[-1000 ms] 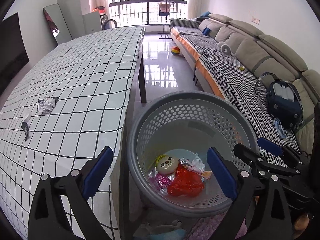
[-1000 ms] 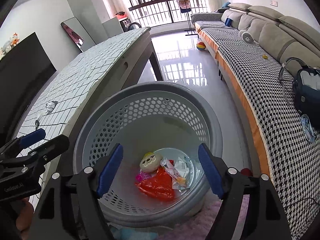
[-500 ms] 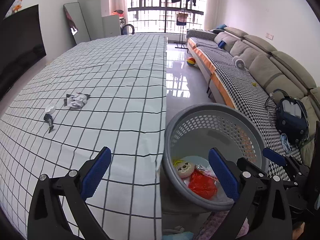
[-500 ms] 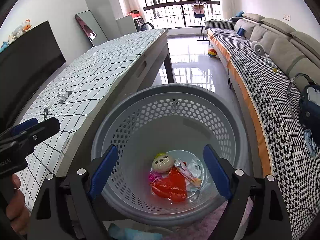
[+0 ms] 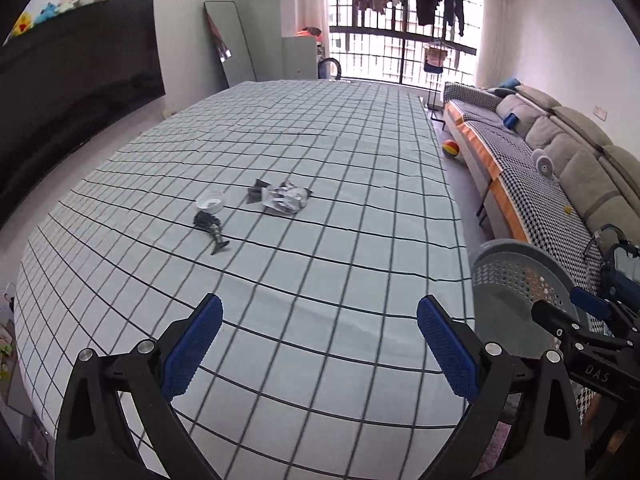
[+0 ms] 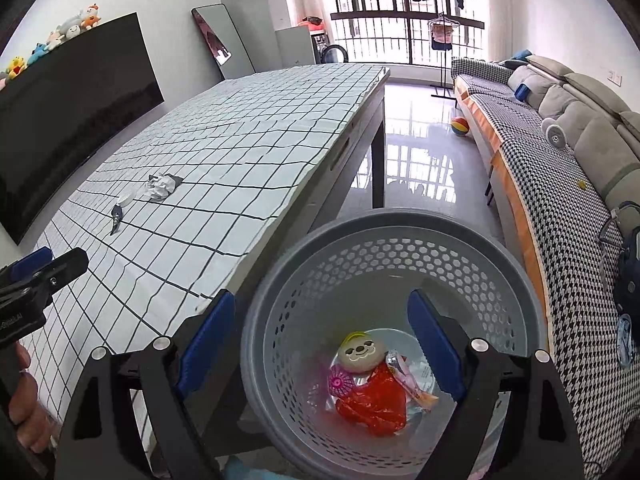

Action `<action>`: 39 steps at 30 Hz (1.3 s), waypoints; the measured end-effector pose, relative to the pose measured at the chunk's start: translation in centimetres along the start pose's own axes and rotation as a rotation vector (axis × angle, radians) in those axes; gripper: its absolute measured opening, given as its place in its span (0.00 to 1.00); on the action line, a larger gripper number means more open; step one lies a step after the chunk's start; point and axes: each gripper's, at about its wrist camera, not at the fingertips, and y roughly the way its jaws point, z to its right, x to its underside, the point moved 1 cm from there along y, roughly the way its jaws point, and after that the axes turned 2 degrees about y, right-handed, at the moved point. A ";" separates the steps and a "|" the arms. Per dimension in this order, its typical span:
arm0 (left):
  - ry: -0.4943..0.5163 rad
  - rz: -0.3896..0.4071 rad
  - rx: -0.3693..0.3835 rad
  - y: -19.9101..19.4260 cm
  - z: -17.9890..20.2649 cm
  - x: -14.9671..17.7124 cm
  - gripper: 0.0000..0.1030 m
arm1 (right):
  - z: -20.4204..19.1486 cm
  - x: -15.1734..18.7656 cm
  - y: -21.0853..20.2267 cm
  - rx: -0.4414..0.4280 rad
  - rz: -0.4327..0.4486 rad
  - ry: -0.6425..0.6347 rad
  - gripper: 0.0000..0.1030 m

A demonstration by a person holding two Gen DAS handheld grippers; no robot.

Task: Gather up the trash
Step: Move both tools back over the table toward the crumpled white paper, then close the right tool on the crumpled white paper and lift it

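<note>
My left gripper (image 5: 320, 312) hangs open and empty over the checked tablecloth (image 5: 360, 240). Ahead of it lie a crumpled silver-and-black wrapper (image 5: 284, 198), a small white round lid (image 5: 210, 201) and a dark twisted scrap (image 5: 212, 230). My right gripper (image 6: 320, 300) is open with nothing between its fingers, above the grey perforated basket (image 6: 392, 240) beside the table. In the basket lie a red bag (image 6: 372, 404), a round smiling-face toy (image 6: 360, 354), a pink piece (image 6: 340, 382) and a clear wrapper (image 6: 408, 376). The basket (image 5: 516, 276) stands right of the table's edge.
A long sofa (image 5: 560, 184) with a houndstooth cover runs along the right wall, a blue bag (image 6: 630, 272) on it. A coloured ball (image 5: 451, 148) lies on the shiny floor. A dark TV screen (image 5: 72, 68) lines the left wall. A hand (image 6: 20, 420) shows at lower left.
The left view has swung left from the basket onto the table, so the table trash now lies straight ahead. The right gripper's jaws opened wider and it drifted left, still over the basket.
</note>
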 end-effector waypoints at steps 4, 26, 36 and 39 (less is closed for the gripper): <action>-0.024 0.014 -0.044 -0.1 -2.6 -0.3 0.93 | -2.2 -1.4 1.5 -0.022 -0.036 -0.047 0.82; -0.191 -0.028 -0.171 6.1 -15.2 -0.4 0.93 | -20.3 -9.6 14.7 -0.102 -0.181 -0.378 0.82; -0.222 -0.054 -0.157 7.5 -15.8 0.3 0.93 | -23.6 -10.7 18.4 -0.040 -0.163 -0.428 0.81; -0.224 -0.053 -0.154 7.5 -15.8 0.3 0.93 | -24.4 -10.9 18.9 -0.027 -0.150 -0.431 0.81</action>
